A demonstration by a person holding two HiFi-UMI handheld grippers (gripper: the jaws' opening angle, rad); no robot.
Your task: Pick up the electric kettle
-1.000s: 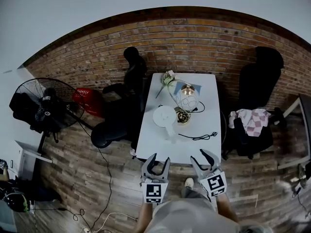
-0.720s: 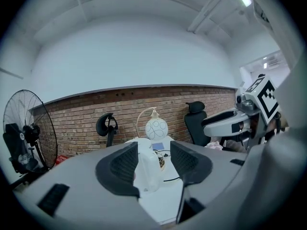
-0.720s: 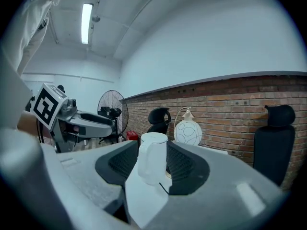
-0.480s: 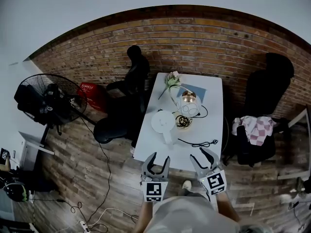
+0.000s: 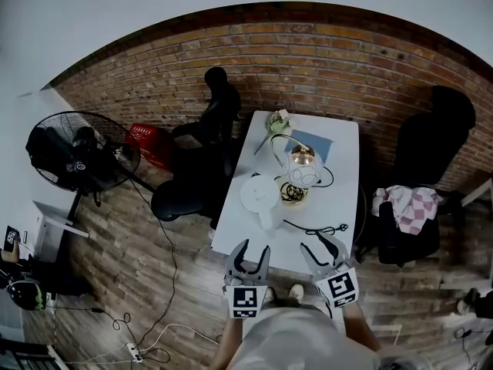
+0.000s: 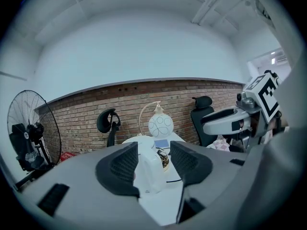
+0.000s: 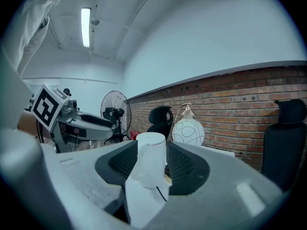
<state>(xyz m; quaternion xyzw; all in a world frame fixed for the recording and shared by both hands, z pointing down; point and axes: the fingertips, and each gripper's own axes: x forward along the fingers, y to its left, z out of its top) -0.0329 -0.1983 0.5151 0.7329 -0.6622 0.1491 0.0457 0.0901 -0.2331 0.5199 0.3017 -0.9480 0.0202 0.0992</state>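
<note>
1. Left gripper [image 5: 250, 248]: jaws spread, nothing betw. them; near table [image 5: 343, 141] front edge.
2. Electric kettle [image 5: 259, 193]: upright on table, left of lamp [image 5: 300, 168], apart from both grippers.
3. Right gripper [image 5: 323, 247]: jaws apart, empty.
4. Progress: approach only; grip + lift still to do.

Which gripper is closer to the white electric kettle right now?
Left. The left gripper hangs at the near edge of the table, almost straight before the electric kettle; the right gripper sits farther off to its right.
</note>
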